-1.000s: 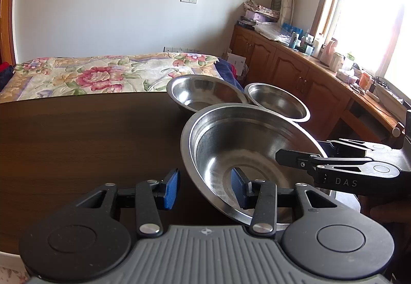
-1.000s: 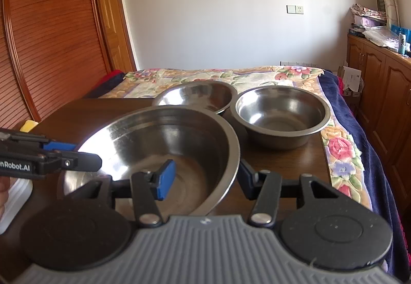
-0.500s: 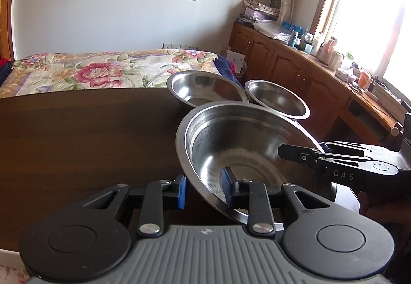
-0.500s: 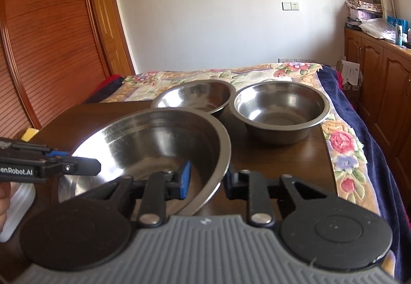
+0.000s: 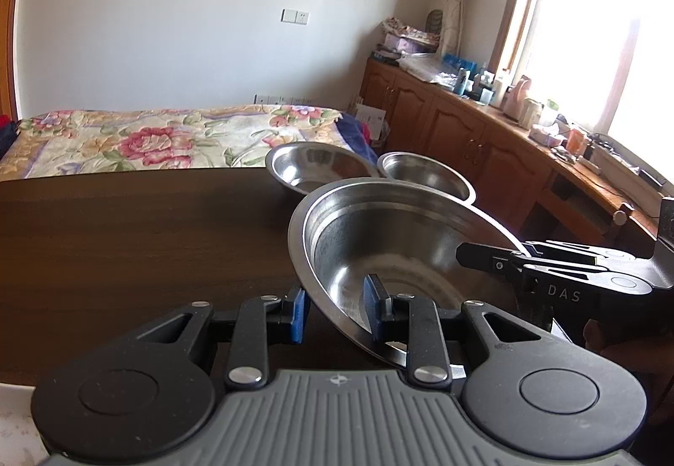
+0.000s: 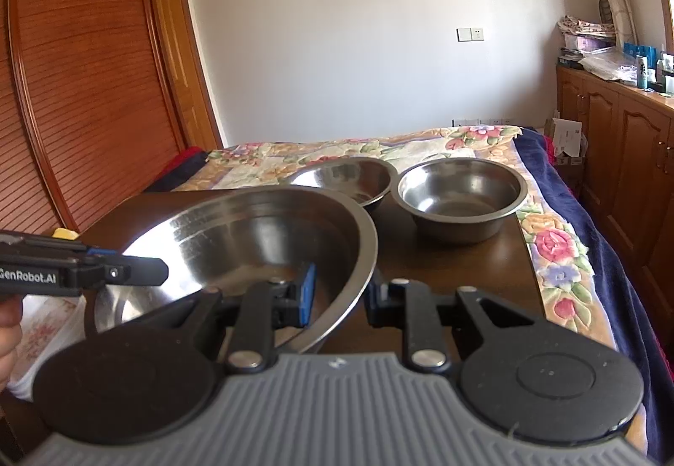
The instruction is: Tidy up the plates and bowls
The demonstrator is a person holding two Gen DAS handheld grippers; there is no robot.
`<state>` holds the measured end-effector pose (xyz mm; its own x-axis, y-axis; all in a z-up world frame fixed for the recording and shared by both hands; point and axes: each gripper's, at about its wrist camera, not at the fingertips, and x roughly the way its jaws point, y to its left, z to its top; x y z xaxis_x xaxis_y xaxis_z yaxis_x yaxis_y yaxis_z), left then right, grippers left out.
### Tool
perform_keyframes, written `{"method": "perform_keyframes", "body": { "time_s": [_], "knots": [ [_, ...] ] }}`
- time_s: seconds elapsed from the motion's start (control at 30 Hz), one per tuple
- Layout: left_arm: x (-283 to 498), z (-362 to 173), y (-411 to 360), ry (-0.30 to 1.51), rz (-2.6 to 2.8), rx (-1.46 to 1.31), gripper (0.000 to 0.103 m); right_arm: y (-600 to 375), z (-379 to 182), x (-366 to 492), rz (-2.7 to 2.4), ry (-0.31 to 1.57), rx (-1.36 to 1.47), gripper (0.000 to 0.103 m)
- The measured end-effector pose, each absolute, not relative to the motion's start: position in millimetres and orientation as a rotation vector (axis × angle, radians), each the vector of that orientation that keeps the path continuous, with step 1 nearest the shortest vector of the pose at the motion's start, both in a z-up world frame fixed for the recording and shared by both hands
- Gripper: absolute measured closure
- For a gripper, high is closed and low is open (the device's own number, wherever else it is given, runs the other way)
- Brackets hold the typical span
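Your left claw [image 5: 332, 312] pinches the near rim of the large steel bowl [image 5: 391, 255], one blue pad inside and one outside, while your right claw [image 6: 339, 293] pinches the opposite rim, so the bowl hangs tilted over the dark wooden table [image 5: 126, 238]. Its side reads "DAS" in the left view; the left claw's reads "GenRobot.AI" in the right view. Two smaller steel bowls [image 6: 461, 196] sit side by side at the table's far edge.

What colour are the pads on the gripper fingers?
Blue pads, clearest in the left wrist view.
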<state>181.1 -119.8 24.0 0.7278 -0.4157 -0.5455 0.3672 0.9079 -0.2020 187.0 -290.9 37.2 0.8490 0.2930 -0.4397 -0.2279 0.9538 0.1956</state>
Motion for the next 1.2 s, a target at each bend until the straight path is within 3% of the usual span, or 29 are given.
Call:
{"method": "perform_keyframes", "body": {
  "time_s": [1.2],
  "knots": [
    [116.0,6.0,-74.9,0.604,-0.492,0.011,0.073,-241.5,18.0,115.6,0.221,0.495,0.096,0.077]
  ]
}}
